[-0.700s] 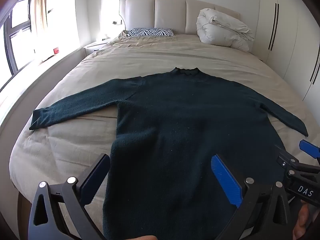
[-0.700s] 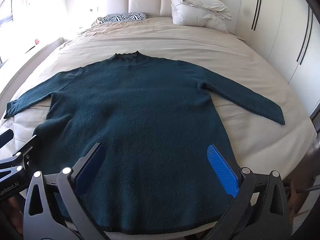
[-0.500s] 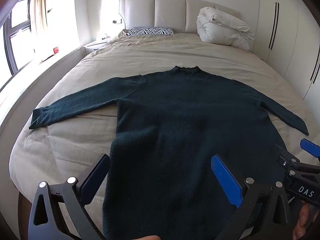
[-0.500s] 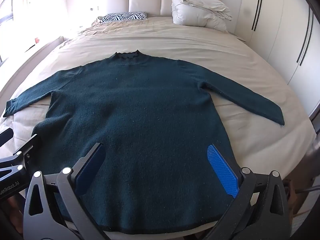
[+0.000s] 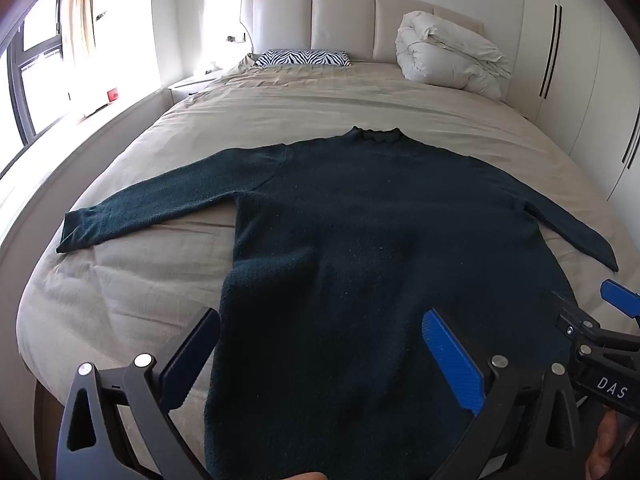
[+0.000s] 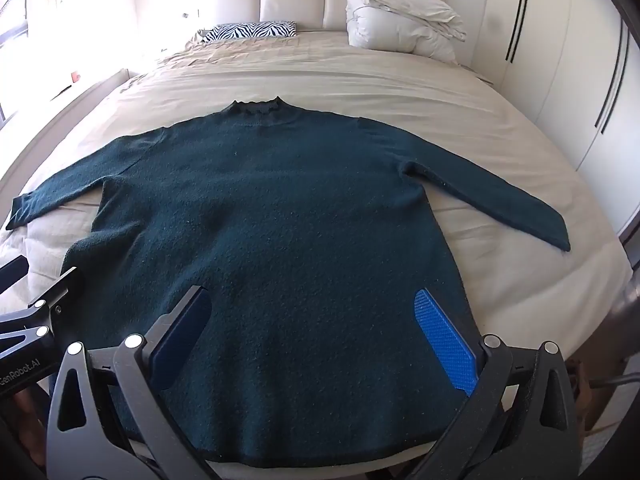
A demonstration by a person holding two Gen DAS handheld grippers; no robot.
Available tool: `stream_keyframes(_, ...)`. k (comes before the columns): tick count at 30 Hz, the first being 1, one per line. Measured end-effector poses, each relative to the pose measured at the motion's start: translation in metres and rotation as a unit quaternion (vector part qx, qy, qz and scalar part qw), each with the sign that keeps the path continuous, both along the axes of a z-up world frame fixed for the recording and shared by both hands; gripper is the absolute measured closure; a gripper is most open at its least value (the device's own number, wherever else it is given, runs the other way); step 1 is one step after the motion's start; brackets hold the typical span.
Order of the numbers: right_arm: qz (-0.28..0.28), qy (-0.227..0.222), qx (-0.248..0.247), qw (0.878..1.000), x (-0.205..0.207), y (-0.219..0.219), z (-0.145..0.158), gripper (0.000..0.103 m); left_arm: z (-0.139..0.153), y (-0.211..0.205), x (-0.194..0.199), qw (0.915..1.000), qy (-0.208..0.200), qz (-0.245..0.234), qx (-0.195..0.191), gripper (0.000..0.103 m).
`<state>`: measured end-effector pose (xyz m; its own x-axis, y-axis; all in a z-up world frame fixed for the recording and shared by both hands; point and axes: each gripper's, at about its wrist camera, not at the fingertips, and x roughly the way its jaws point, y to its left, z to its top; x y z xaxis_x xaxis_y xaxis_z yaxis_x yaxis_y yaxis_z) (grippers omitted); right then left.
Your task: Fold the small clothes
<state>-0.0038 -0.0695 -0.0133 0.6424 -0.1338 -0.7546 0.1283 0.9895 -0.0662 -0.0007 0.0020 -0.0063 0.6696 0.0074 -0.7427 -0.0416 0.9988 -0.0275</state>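
Note:
A dark teal long-sleeved sweater (image 5: 360, 240) lies flat, front up, on the beige bed, both sleeves spread out, collar toward the headboard; it also shows in the right wrist view (image 6: 280, 220). My left gripper (image 5: 320, 356) is open and empty, hovering over the sweater's lower left part near the hem. My right gripper (image 6: 316, 340) is open and empty, hovering over the lower right part just above the hem (image 6: 320, 460). Each gripper shows at the edge of the other's view: the right one (image 5: 600, 332) and the left one (image 6: 28, 320).
The beige bed (image 5: 320, 120) has a zebra-print pillow (image 5: 302, 58) and a folded white duvet (image 5: 448, 56) at the headboard. A window ledge (image 5: 60, 140) runs along the left. White wardrobes (image 6: 580, 80) stand on the right. The bed's foot edge is just below the hem.
Both grippers have drifted very slightly; the sweater has not moved and both stay open.

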Motion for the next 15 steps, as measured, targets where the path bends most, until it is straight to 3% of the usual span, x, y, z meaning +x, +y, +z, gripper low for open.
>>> stream_keyframes(15, 0.002, 0.001, -0.007, 1.000, -0.0047, 0.0075, -0.0059, 0.000, -0.0046, 0.0016, 0.0000, 1.0000, 0.005, 0.003, -0.002, 0.000)
